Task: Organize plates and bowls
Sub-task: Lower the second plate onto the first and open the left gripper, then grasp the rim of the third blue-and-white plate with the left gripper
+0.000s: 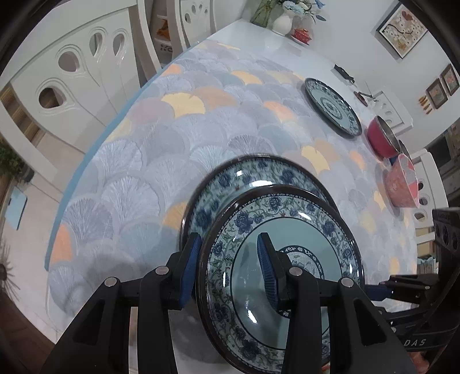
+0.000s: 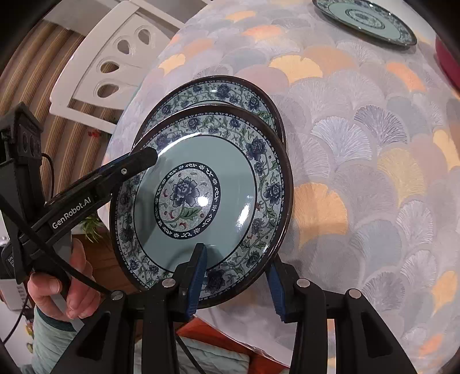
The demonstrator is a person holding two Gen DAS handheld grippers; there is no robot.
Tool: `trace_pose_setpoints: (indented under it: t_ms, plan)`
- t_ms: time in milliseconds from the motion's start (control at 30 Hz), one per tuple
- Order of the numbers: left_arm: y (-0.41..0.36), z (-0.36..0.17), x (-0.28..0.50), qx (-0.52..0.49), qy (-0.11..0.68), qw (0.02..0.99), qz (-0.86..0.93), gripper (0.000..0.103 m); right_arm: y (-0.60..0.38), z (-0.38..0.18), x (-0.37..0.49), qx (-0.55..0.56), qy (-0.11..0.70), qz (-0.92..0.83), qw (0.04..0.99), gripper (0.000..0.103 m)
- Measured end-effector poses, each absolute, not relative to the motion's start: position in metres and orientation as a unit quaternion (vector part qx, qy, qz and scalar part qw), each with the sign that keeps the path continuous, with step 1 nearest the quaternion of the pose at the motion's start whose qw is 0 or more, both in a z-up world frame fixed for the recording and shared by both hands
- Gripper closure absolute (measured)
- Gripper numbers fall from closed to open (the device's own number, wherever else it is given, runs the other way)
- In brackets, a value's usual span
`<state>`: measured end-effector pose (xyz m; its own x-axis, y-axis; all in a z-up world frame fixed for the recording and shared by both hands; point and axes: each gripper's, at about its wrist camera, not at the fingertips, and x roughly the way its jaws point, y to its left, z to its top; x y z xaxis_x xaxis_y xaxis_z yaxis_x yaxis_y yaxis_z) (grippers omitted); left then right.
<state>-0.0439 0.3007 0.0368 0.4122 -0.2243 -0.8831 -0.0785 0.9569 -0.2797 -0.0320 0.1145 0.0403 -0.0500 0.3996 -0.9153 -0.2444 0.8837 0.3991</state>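
A blue floral plate [image 1: 287, 259] is held tilted above a second matching plate [image 1: 238, 184] that lies on the table. My left gripper [image 1: 230, 264] is shut on the held plate's rim, one finger on each side. My right gripper [image 2: 238, 276] is shut on the same plate [image 2: 207, 195] at its opposite rim. The lower plate [image 2: 218, 92] shows behind it. A third matching plate [image 1: 333, 106] lies farther off; it also shows in the right wrist view [image 2: 365, 20].
A red pot [image 1: 379, 141] and a pink patterned bowl [image 1: 402, 181] stand along the table's right side. A vase of flowers [image 1: 283, 20] is at the far end. White chairs [image 2: 115, 66] surround the fan-patterned tablecloth [image 1: 143, 161].
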Motion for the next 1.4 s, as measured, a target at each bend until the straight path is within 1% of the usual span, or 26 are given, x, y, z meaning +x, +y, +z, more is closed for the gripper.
trace_pose_setpoints:
  t_ms: [300, 633, 800, 967, 1067, 1100, 1133, 1167, 1200, 1233, 1300, 1400]
  plan:
    - [0.323, 0.062, -0.018, -0.159, 0.499, 0.852, -0.014, 0.065, 0.100, 0.055, -0.021, 0.088, 0.661, 0.231, 0.709, 0.063]
    - [0.330, 0.067, -0.008, -0.181, 0.497, 0.848, -0.031, 0.065, 0.106, 0.061, -0.047, 0.010, 0.668, 0.266, 0.695, 0.063]
    - [0.319, 0.084, 0.006, -0.157, 0.487, 0.857, -0.059, 0.065, 0.100, 0.071, -0.033, 0.017, 0.659, 0.254, 0.707, 0.063]
    - [0.305, 0.108, 0.030, -0.123, 0.469, 0.870, -0.091, 0.065, 0.078, 0.093, -0.001, 0.048, 0.629, 0.225, 0.743, 0.062]
    - [0.295, 0.123, 0.052, -0.107, 0.459, 0.874, -0.113, 0.058, 0.060, 0.110, 0.020, 0.085, 0.600, 0.202, 0.769, 0.061]
    - [0.290, 0.128, 0.063, -0.098, 0.455, 0.877, -0.121, 0.058, 0.053, 0.114, 0.027, 0.097, 0.591, 0.191, 0.778, 0.060]
    - [0.285, 0.133, 0.072, -0.092, 0.453, 0.878, -0.127, 0.056, 0.042, 0.120, 0.034, 0.115, 0.578, 0.173, 0.789, 0.054]
    - [0.281, 0.136, 0.082, -0.086, 0.452, 0.878, -0.134, 0.046, 0.034, 0.123, 0.040, 0.130, 0.570, 0.159, 0.795, 0.045]
    - [0.275, 0.139, 0.094, -0.083, 0.452, 0.877, -0.140, 0.031, 0.030, 0.123, 0.045, 0.148, 0.564, 0.144, 0.800, 0.041]
    - [0.269, 0.143, 0.107, -0.083, 0.448, 0.878, -0.148, 0.026, 0.024, 0.124, 0.051, 0.168, 0.557, 0.130, 0.803, 0.039]
    - [0.259, 0.146, 0.127, -0.080, 0.443, 0.876, -0.174, 0.026, 0.011, 0.122, 0.065, 0.196, 0.550, 0.101, 0.806, 0.039]
    - [0.241, 0.140, 0.159, -0.066, 0.450, 0.869, -0.195, 0.026, 0.001, 0.119, 0.080, 0.206, 0.546, 0.062, 0.810, 0.039]
